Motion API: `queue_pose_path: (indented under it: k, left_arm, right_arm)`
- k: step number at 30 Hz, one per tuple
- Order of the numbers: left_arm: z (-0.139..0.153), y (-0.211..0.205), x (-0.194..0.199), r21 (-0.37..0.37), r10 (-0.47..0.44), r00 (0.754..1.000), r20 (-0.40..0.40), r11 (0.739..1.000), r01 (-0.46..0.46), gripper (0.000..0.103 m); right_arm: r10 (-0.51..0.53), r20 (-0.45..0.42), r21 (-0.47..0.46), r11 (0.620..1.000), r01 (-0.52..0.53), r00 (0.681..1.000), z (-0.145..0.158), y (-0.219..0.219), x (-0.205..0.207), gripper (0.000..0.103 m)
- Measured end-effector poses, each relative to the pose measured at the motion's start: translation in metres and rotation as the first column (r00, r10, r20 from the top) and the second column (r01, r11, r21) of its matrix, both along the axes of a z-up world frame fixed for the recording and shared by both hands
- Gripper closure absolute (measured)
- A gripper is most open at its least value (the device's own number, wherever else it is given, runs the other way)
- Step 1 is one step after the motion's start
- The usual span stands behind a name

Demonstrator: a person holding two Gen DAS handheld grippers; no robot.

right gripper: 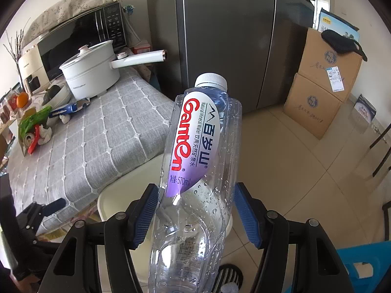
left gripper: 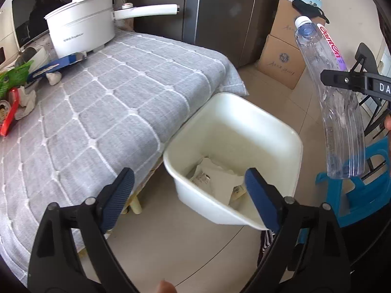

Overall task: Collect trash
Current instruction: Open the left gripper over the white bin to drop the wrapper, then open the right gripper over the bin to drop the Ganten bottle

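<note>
My right gripper [right gripper: 195,210] is shut on an empty clear Ganten water bottle [right gripper: 195,161], cap pointing away; the bottle also shows in the left wrist view [left gripper: 334,102], held in the air to the right of and above the white trash bin [left gripper: 281,131]. The bin stands on the floor beside the table and holds crumpled paper [left gripper: 217,178]. My left gripper [left gripper: 190,195] is open and empty, over the bin's near rim. More trash lies at the table's far left: a green wrapper [left gripper: 12,78], a red wrapper [left gripper: 9,119], crumpled tissue [left gripper: 25,102], a can [right gripper: 28,138].
The table with a grey quilted cloth [left gripper: 110,97] carries a white pot [left gripper: 80,31] and a microwave [right gripper: 80,34]. A fridge [right gripper: 232,36] and stacked cardboard boxes [right gripper: 320,90] stand behind. A blue plastic stool [left gripper: 361,195] is at right of the bin.
</note>
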State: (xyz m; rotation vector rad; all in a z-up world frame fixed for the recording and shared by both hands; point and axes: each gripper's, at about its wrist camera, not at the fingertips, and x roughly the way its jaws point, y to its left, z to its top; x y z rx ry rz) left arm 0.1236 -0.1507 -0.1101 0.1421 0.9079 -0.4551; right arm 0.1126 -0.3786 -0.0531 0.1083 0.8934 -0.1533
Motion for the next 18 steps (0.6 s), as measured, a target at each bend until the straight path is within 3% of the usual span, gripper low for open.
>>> queue_pose_path:
  k: [4,13,18]
  left_arm:
    - [0.013,0.026,-0.013,0.04,0.023,1.0,0.018,0.999,-0.024,0.001]
    - [0.034,0.087,-0.032,0.051,0.075,0.994,0.074,0.996,-0.079,0.001]
    - [0.042,0.108,-0.03,0.017,0.12,0.991,0.061,0.992,-0.122,0.001]
  right_arm:
    - [0.025,0.02,-0.028,0.999,-0.024,0.999,-0.001,0.019,0.01,0.038]
    - [0.103,0.038,-0.133,0.986,-0.097,0.994,-0.022,0.058,0.037,0.036]
    - [0.114,0.008,-0.173,0.979,-0.111,0.993,-0.03,0.068,0.046,0.023]
